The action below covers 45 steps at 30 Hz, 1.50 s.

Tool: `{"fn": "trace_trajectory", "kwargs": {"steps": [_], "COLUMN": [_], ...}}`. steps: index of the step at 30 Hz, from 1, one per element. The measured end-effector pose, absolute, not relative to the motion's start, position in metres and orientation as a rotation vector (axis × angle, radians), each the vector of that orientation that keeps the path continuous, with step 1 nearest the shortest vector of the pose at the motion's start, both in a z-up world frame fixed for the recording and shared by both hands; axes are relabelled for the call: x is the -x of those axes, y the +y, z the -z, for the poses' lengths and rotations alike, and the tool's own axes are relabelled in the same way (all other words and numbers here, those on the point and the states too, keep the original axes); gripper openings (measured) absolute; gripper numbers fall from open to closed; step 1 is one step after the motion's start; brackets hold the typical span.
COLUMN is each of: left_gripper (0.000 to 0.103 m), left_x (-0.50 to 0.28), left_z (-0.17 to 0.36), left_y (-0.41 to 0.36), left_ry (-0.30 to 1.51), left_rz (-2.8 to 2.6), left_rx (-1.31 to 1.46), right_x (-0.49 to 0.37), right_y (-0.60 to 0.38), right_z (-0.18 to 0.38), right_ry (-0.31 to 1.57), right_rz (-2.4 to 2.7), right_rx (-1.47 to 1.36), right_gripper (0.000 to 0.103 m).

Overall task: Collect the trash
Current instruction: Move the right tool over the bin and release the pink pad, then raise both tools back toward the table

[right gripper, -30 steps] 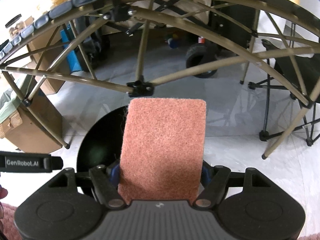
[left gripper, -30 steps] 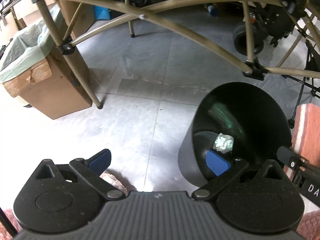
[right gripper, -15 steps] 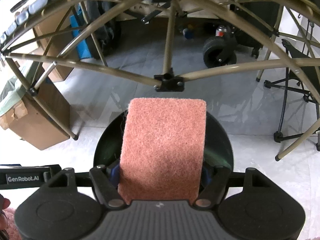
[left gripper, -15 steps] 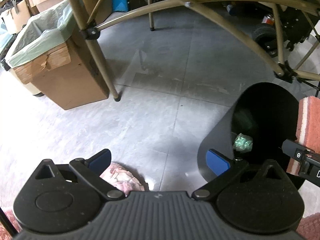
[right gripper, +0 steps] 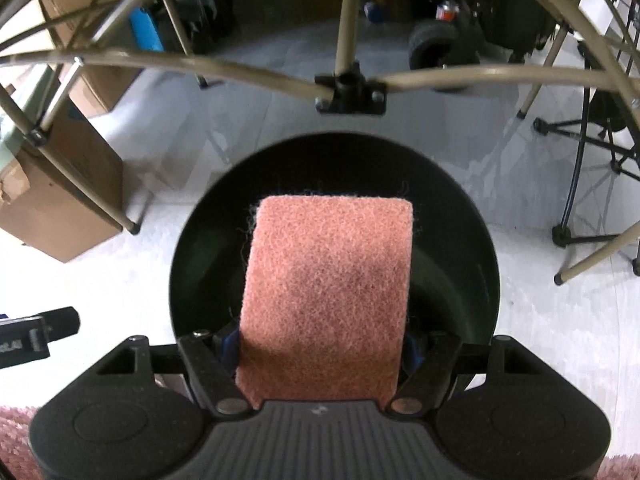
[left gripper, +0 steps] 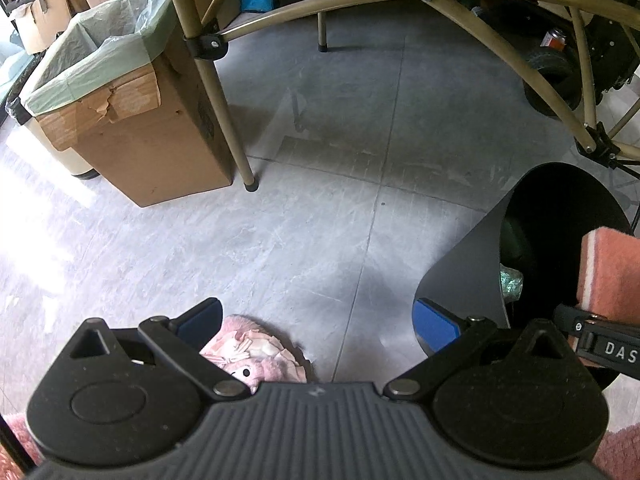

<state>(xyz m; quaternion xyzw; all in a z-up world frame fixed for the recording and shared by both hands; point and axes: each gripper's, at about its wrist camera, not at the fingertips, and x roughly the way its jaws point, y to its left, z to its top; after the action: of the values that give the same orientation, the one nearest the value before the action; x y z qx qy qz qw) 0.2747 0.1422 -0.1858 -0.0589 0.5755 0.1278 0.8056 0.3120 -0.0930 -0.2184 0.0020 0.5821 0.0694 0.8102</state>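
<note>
Rectangular pink scouring sponge point(right gripper: 326, 296) is clamped in the right gripper point(right gripper: 320, 344), directly above the round black bin point(right gripper: 476, 240). Left gripper point(left gripper: 316, 318) stands wide, holding nothing.

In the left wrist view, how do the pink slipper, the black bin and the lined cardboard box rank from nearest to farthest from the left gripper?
From the left gripper:
1. Pink slipper, on the floor just under the left finger.
2. Black bin, by the right finger.
3. Lined cardboard box, far at upper left.
</note>
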Motion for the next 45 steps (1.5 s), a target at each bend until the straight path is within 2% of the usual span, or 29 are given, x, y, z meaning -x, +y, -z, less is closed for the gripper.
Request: {"fn": "trace_trajectory", "kwargs": {"steps": [14, 16, 18, 21, 45], "left_gripper": [0.103, 0.103, 0.103, 0.103, 0.103], "left_x": [-0.273, -0.273, -0.273, -0.274, -0.270], "left_z": [0.187, 0.187, 0.187, 0.187, 0.163], "left_y": [0.143, 0.143, 0.143, 0.142, 0.125], "left_ry": [1.237, 1.237, 1.237, 1.240, 1.190], "left_rz": [-0.274, -0.274, -0.275, -0.277, -0.231], "left_rx": [0.130, 0.130, 0.129, 0.129, 0.130], "right_x": [-0.314, -0.315, -0.315, -0.315, -0.297], "right_y": [-0.084, -0.084, -0.085, -0.087, -0.098], "right_z": [0.225, 0.225, 0.225, 0.223, 0.191], "right_ry": [1.269, 1.271, 1.271, 1.258, 1.194], "right_rz": [-0.150, -0.148, -0.148, -0.143, -0.179], "right_rx": [0.036, 0.042, 0.038, 0.046, 0.040], "right_gripper": [0.073, 0.078, 0.091, 0.103, 0.103]}}
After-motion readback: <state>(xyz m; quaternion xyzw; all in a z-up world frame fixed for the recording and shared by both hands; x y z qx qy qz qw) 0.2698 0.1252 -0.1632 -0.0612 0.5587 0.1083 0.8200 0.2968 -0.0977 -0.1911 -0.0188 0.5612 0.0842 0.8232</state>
